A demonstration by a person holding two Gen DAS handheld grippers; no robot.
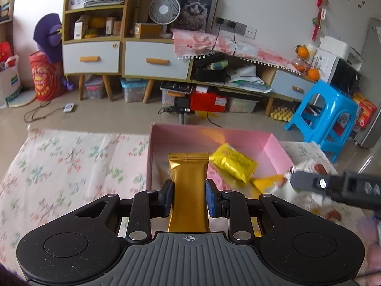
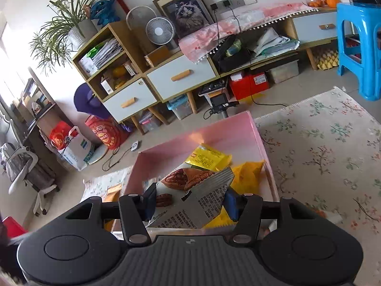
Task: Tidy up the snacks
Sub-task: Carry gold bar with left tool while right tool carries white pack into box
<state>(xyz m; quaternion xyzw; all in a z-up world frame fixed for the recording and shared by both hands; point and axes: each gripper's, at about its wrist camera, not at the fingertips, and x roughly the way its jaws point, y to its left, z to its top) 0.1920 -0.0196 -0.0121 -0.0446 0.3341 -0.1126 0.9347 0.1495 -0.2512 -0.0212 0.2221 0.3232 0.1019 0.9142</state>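
My left gripper (image 1: 188, 196) is shut on a gold snack packet (image 1: 188, 178) and holds it upright over the near edge of the pink box (image 1: 209, 132). A yellow packet (image 1: 232, 164) lies inside the box. My right gripper (image 2: 190, 202) is shut on a white pecan snack packet (image 2: 193, 195), held over the near end of the pink box (image 2: 258, 140). Yellow packets (image 2: 209, 156) lie in the box beyond it. The right gripper also shows in the left wrist view (image 1: 309, 182), blurred, with the white packet (image 1: 302, 169).
The box sits on a floral tablecloth (image 1: 71, 162). Beyond the table are a tiled floor, a wooden cabinet with drawers (image 1: 145, 57), a camera on a tripod (image 1: 182, 106) and a blue plastic stool (image 1: 326, 116).
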